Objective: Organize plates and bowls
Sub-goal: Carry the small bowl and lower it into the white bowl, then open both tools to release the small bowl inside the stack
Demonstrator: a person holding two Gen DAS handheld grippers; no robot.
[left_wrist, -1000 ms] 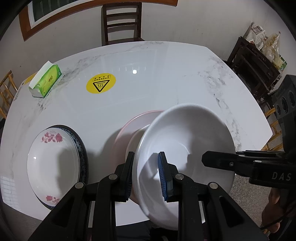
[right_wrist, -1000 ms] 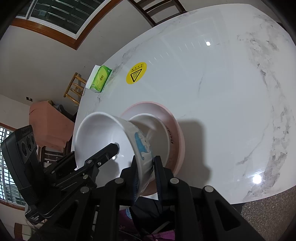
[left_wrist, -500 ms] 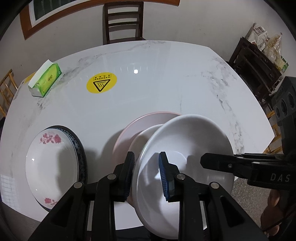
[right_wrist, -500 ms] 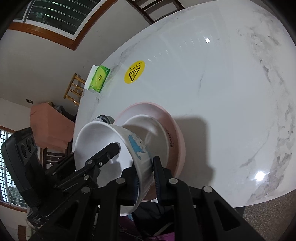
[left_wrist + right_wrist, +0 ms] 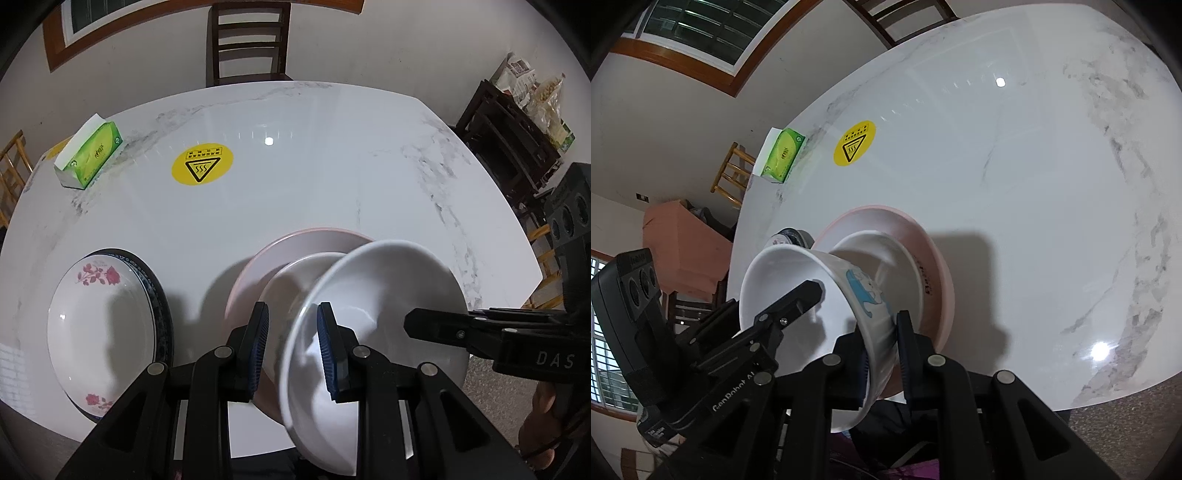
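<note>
White marble table (image 5: 332,177) carries everything, wooden chair (image 5: 251,40) at its far side. Pink plate (image 5: 295,243) sits near the front edge of the table with a smaller white bowl (image 5: 295,280) nested in it. To its left, well apart, a rose-pattern white dish (image 5: 99,325) rests on a dark-rimmed plate (image 5: 159,302). White bowl with a blue cartoon print (image 5: 864,291) is held tilted, its foot toward the white bowl on the pink plate, mouth facing back toward the cameras; can't tell whether it touches the nested bowl. Both hand-held grippers are on its rim: left hand-held gripper (image 5: 291,347) straddles the near-left rim, right blue pad inside the bowl, left pad outside, jaws narrow, though pad contact isn't clearly visible, so can't tell if it's clamped or loose. Right hand-held gripper (image 5: 882,350) is clenched on the bowl wall at the opposite rim, one finger inside, one outside over the blue print. Green tissue box (image 5: 88,155) sits at the far-left table edge, yellow hot-surface sticker (image 5: 202,165) just right of it
</note>
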